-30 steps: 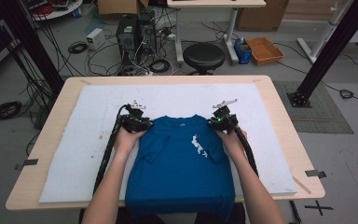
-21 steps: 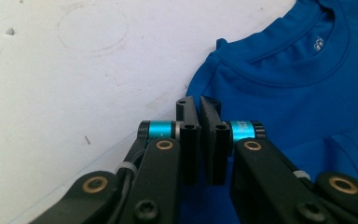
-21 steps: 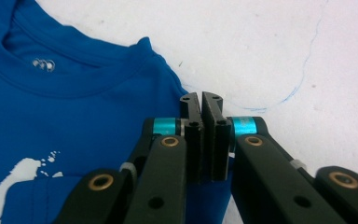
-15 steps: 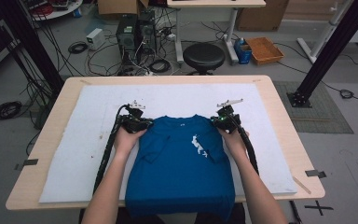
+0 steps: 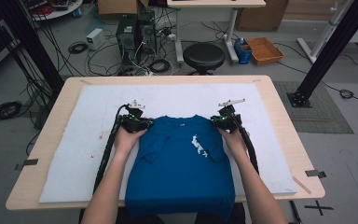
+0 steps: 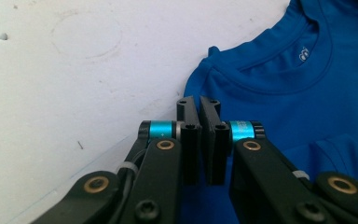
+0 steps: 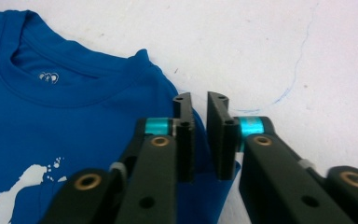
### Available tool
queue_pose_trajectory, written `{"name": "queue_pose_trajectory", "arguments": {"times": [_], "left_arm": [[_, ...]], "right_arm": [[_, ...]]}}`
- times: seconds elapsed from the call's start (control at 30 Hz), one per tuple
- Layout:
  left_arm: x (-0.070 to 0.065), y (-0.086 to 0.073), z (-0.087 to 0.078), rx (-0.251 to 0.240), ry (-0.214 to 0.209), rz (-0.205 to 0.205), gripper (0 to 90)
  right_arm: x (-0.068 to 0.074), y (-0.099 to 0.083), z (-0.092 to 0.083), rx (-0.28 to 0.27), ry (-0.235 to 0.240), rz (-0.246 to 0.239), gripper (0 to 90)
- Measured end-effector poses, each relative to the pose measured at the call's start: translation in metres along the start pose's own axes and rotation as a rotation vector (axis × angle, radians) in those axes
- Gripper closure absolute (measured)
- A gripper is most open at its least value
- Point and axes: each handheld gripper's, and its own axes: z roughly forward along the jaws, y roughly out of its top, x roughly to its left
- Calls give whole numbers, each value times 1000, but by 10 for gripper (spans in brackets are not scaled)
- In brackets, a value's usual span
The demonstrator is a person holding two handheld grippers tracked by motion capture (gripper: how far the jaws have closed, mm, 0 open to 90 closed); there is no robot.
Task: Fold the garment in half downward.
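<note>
A blue T-shirt (image 5: 179,163) lies flat, front up, on the white mat (image 5: 79,140) that covers the wooden table (image 5: 284,135), its collar toward the far edge and its hem hanging over the near edge. Inside the back of the neck is a small white printed mark, too small to read in either gripper view; on the chest sits a white splash-shaped print with no lettering to make out. The left gripper (image 6: 199,105) rests at the shirt's left shoulder seam, the collar off to its right and bare mat to its left; its jaws are nearly pressed together with only a thin slit between them, and the blue cloth lies right under and around the tips, though whether a fold is pinched between them cannot be told. Its jaws have just eased open a touch. The right gripper (image 7: 200,102) sits at the other shoulder, the collar off to its left and the mat with a faint blue pen line to its right; its jaws stand a narrow gap apart over the shoulder's edge and have just been opening, with the shirt's edge below them rather than clearly clamped. Against the earlier high views, both hands and the shirt lie in the same places.
</note>
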Motion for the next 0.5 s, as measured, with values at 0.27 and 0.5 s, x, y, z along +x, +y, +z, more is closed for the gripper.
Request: {"name": "queue_pose_trajectory", "arguments": {"times": [0.27, 0.5], "left_arm": [[-1, -1, 7, 6, 47, 17, 695], [-4, 0, 6, 11, 28, 42, 864]], "right_arm": [[4, -1, 11, 20, -27, -30, 733], [9, 0, 12, 22, -27, -101, 887]]}}
